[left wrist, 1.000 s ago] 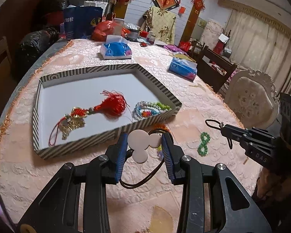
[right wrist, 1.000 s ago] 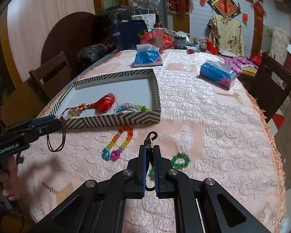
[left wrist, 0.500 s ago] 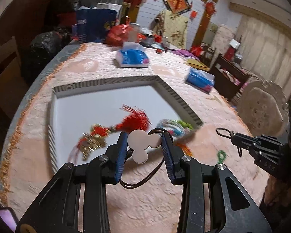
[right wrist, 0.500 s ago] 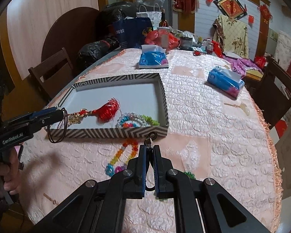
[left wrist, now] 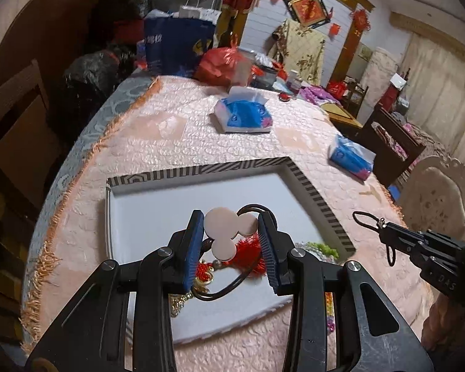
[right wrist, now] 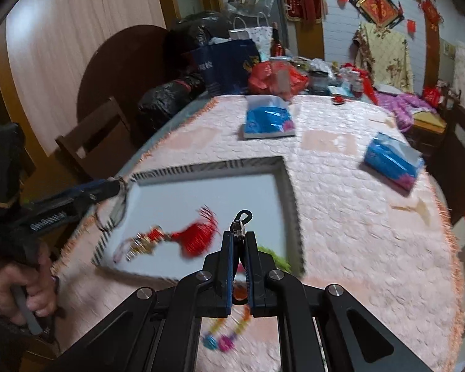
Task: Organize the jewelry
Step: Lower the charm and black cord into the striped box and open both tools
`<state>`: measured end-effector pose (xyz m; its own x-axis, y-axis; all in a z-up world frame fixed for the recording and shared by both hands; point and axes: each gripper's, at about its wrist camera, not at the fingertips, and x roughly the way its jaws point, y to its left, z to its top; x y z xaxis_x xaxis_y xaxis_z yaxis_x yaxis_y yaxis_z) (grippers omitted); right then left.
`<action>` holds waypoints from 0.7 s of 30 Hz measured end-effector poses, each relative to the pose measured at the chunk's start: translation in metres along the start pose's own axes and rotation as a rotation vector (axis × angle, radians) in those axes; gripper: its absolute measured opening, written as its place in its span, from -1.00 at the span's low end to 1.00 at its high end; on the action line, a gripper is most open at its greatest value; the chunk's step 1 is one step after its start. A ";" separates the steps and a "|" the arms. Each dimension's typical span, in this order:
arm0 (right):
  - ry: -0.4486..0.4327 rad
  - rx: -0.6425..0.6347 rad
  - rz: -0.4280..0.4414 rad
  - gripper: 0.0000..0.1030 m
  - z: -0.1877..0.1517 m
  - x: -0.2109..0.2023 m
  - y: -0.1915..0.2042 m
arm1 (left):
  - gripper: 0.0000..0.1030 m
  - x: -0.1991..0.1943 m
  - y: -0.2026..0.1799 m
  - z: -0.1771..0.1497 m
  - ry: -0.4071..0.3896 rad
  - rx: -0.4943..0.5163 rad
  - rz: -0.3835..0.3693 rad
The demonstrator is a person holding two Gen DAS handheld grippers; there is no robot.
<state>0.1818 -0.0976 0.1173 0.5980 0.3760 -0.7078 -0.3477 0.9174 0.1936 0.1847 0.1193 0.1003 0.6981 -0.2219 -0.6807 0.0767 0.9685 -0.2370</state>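
My left gripper (left wrist: 231, 232) is shut on a white mouse-shaped pendant (left wrist: 221, 228) with a black cord (left wrist: 229, 288), held above the striped tray (left wrist: 313, 192). My right gripper (right wrist: 239, 241) is shut on the cord's clasp end (right wrist: 243, 217), also over the tray (right wrist: 290, 198). Inside the tray lie a red tassel ornament (right wrist: 198, 234) and a beaded bracelet with green beads (left wrist: 321, 246). A colourful bead bracelet (right wrist: 223, 338) lies on the cloth in front of the tray.
Two blue tissue packs (left wrist: 243, 116) (left wrist: 352, 156) lie on the pink tablecloth beyond the tray. Bags and clutter crowd the table's far end (left wrist: 183, 46). Wooden chairs stand at the left (right wrist: 99, 136) and right (left wrist: 387, 136).
Both grippers have moved forward, from the cloth in front of the tray to above the tray, carrying the pendant and its cord. Both stayed shut.
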 end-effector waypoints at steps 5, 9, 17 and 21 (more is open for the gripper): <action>0.041 0.063 0.095 -0.88 0.004 0.029 -0.004 | -0.33 0.021 -0.002 -0.012 0.026 0.006 0.031; 0.069 0.090 0.101 -0.88 -0.003 0.048 -0.011 | -0.33 0.038 0.000 -0.025 0.048 0.006 0.058; 0.121 0.097 0.030 -0.88 -0.015 0.074 -0.020 | -0.33 0.062 -0.005 -0.042 0.094 0.080 0.176; 0.140 0.071 -0.007 -0.88 -0.019 0.083 -0.019 | -0.33 0.068 -0.005 -0.047 0.107 0.081 0.200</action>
<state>0.2243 -0.0864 0.0415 0.4920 0.3519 -0.7963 -0.2887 0.9289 0.2321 0.1983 0.0941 0.0225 0.6263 -0.0316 -0.7789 0.0043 0.9993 -0.0371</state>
